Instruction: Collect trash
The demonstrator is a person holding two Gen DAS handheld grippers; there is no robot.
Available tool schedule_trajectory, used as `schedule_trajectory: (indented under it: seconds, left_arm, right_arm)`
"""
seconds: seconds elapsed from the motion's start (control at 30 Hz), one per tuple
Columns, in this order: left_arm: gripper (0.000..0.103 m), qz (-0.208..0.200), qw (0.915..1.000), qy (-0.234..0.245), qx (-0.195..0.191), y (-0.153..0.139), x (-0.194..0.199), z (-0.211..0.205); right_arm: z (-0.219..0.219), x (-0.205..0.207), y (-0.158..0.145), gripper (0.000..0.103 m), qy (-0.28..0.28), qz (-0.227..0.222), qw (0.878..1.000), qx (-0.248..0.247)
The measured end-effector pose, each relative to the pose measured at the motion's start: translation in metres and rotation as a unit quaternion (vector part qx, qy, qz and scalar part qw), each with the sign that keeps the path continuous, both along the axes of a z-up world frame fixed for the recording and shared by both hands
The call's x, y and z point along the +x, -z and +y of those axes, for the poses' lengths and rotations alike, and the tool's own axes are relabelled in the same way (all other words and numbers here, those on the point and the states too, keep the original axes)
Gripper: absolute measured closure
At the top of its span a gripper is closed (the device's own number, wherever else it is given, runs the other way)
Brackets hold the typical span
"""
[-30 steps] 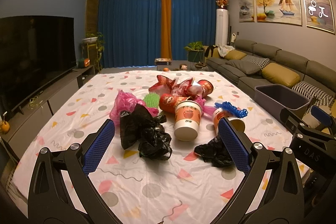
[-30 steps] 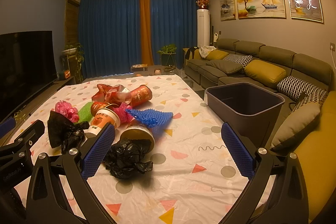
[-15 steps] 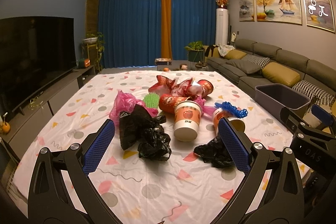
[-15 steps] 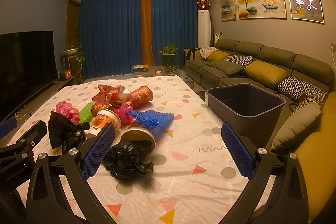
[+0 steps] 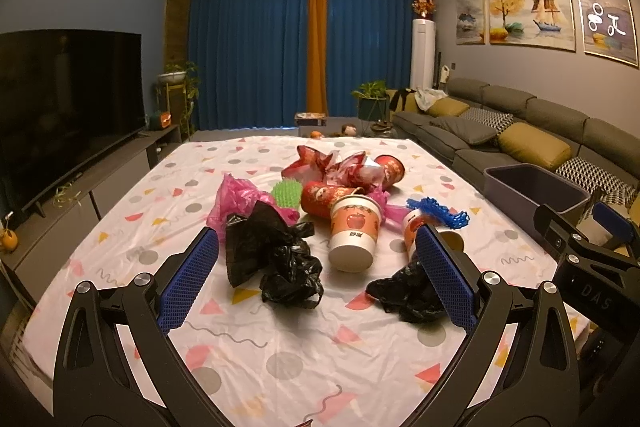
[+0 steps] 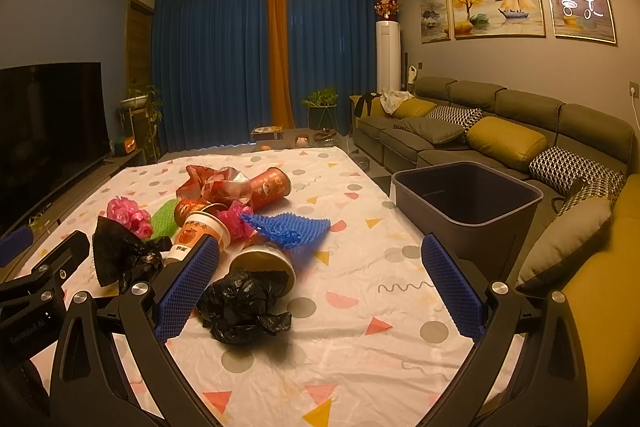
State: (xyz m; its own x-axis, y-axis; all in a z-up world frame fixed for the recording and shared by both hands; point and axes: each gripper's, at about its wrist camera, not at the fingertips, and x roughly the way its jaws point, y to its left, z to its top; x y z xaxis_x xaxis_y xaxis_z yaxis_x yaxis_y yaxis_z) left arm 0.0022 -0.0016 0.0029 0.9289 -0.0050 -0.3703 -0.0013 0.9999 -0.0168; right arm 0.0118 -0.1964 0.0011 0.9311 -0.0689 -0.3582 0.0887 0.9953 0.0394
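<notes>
Lying between wide-spread jaws — black bag (image 5: 276, 259).

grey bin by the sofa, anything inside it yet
The grey bin looks empty: bare inner walls and part of the floor show. Its near wall hides the bottom closest to the camera.

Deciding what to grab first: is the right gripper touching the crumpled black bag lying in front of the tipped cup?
Apart. The right wrist view shows the right gripper open above the cloth, black bag lying between its fingers with gaps on both sides.
</notes>
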Motion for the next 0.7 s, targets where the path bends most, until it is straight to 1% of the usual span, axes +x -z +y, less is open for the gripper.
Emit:
schedule_trajectory:
  seconds: [0.37, 0.63, 0.7]
  left_arm:
    - [0.006, -0.007, 0.9999, 0.000, -0.010, 0.0010, -0.0029, 0.0005]
    - [0.006, -0.004, 0.9998, 0.012, -0.013, 0.0023, -0.0014, 0.0005]
    - [0.008, -0.004, 0.9998, 0.014, -0.016, 0.0031, -0.0011, 0.0015]
  right_arm:
    - [0.0001, -0.0021, 0.0000, 0.005, -0.004, -0.002, 1.000, 0.001]
    - [0.0009, -0.0016, 0.0014, 0.005, -0.011, -0.002, 1.000, 0.002]
    - [0.0015, -0.0013, 0.0026, 0.005, -0.014, -0.001, 1.000, 0.002]
